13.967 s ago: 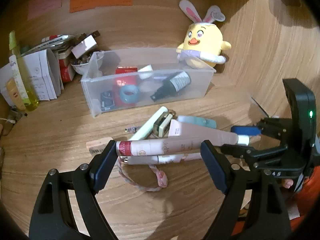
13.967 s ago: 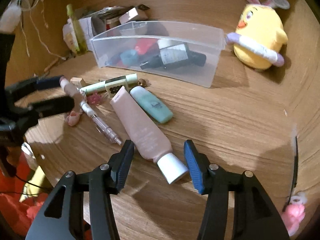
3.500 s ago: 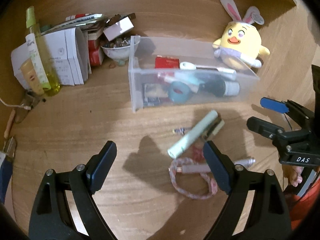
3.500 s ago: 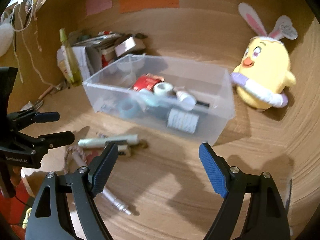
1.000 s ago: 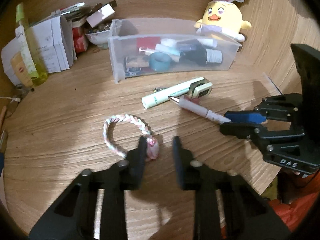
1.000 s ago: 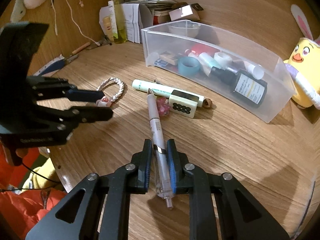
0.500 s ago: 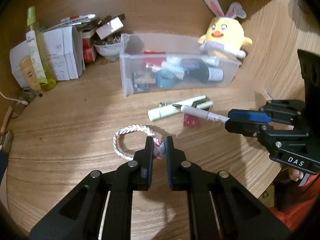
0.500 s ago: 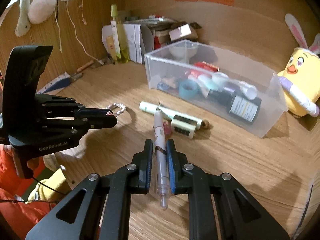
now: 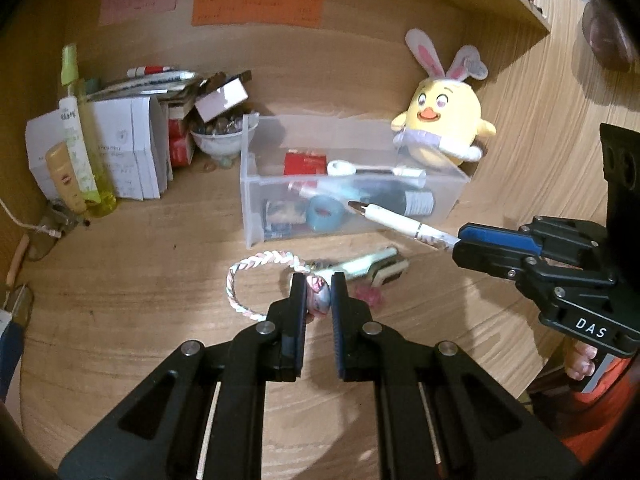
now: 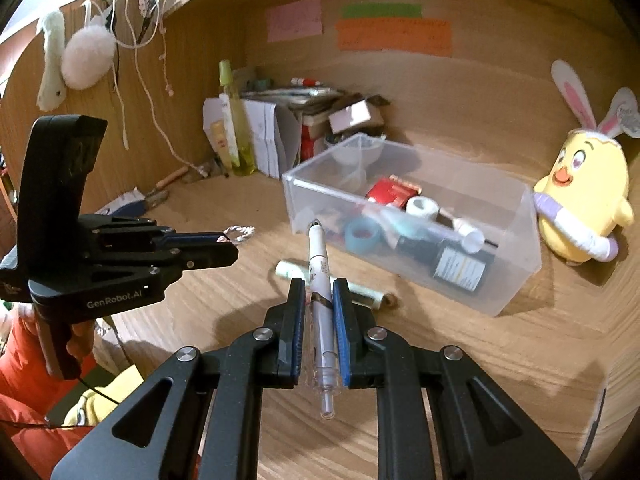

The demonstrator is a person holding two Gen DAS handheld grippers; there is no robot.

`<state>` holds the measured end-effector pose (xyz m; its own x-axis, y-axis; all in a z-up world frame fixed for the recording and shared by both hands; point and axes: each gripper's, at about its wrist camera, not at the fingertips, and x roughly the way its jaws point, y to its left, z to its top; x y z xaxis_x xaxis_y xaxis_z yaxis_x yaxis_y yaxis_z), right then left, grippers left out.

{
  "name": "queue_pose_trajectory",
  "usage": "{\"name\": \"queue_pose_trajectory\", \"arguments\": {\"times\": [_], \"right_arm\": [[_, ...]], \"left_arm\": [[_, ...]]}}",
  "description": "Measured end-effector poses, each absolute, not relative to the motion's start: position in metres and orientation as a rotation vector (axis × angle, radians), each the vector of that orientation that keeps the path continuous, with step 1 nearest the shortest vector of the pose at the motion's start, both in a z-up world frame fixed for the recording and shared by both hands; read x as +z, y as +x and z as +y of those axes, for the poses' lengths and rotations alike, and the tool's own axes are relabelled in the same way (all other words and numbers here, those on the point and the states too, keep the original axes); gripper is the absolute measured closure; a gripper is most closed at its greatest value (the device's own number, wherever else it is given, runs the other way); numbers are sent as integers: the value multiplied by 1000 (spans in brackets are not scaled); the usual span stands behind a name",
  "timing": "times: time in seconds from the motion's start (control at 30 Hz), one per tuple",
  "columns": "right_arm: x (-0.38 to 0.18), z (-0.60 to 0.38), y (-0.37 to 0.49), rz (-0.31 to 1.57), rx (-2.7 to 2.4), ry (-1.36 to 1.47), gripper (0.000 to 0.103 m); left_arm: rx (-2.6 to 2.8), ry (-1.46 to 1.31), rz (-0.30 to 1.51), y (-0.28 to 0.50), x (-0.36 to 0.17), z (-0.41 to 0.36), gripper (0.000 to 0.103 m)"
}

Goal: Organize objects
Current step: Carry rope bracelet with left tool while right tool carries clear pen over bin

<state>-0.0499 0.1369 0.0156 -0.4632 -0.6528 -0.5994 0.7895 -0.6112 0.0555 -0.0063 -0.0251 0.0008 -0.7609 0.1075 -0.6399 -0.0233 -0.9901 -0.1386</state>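
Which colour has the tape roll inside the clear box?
The tape roll is light blue; it shows best in the left wrist view, through the front wall of the clear box.

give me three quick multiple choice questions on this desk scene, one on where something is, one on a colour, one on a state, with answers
1. Where is the yellow chick plush?
A. inside the clear bin
B. beside the clear bin's far right corner
C. on the stack of papers

2. What colour is the tape roll in the clear bin?
A. blue
B. orange
C. black

3. What is the right claw doing?
A. standing open over the desk
B. shut on a bottle
C. shut on the pen

Answers: 1 B, the plush sits outside the bin at that corner. 2 A, the roll shows light blue through the front wall. 3 C, the pen is clamped between both pads.
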Motion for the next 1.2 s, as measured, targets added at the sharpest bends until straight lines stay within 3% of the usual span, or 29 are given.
{"name": "queue_pose_trajectory", "arguments": {"times": [0.77, 1.2], "right_arm": [[56, 150, -110, 206, -2240, 647, 90], [43, 133, -162, 247, -2247, 733, 90]], "left_arm": [[2901, -918, -149, -69, 44, -21, 92], [2821, -1038, -217, -124, 27, -25, 92]]}}
